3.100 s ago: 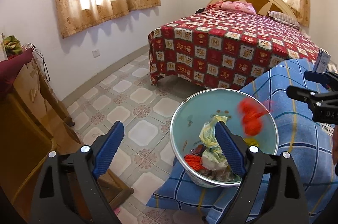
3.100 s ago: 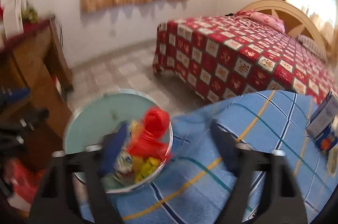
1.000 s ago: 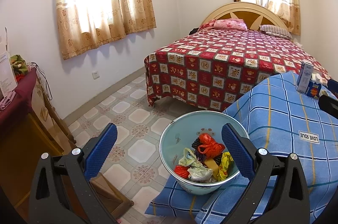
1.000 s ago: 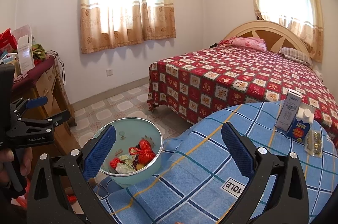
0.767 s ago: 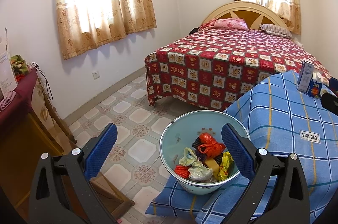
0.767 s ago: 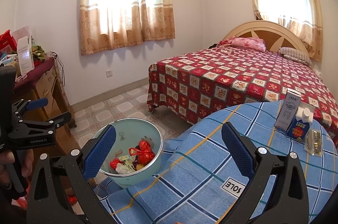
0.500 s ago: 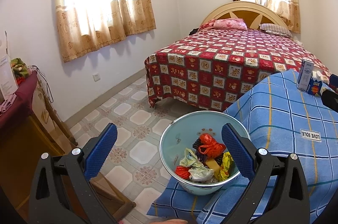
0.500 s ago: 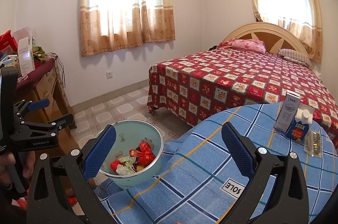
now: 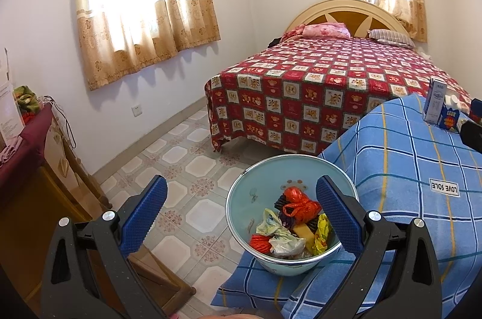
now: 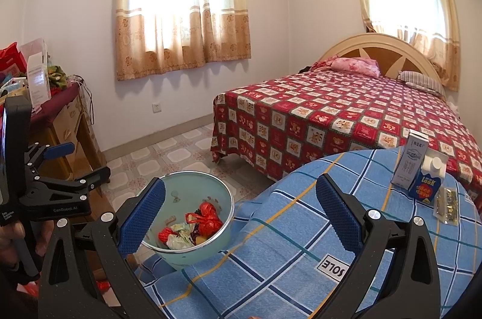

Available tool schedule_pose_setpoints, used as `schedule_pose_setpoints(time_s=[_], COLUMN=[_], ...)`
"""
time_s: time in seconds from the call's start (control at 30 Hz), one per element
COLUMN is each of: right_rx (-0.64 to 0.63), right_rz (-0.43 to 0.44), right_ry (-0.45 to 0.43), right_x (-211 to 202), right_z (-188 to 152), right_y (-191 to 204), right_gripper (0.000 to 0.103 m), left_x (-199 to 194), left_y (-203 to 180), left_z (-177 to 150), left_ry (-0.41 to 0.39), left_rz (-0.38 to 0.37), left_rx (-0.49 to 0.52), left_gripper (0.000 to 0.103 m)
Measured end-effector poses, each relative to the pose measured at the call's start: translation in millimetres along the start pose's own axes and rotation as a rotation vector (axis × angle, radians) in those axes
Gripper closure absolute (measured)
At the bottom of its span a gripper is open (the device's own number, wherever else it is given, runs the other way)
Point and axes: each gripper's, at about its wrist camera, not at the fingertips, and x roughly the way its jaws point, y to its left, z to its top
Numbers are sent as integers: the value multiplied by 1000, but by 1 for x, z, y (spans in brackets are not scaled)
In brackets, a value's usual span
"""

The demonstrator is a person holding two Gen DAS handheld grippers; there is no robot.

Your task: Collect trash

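Left gripper (image 9: 241, 216) and right gripper (image 10: 241, 216): jaws spread wide, both empty. Pale blue round bin (image 9: 250, 198), lower centre, holds crumpled wrappers (image 9: 289, 228).

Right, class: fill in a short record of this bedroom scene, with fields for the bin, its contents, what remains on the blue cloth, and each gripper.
Bin: pale blue bucket at the edge of the blue checked cloth
Contents: red bag, other wrappers
On cloth: two cartons, one flat packet
Left hand-held gripper: open, empty
Right hand-held gripper: open, empty
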Motion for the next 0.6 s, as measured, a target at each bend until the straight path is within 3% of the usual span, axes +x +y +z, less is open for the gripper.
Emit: schedule_pose_setpoints(time_s=[0.6], right_rx=[-3], right_rz=[9], right_ry=[23], right_x=[4], right_z=[-7], right_y=[3], right_gripper=[5], left_x=[4], left_y=[0], left_z=[0], left_ry=[16], left_rz=[3], left_rx=[-3], left_gripper=[6])
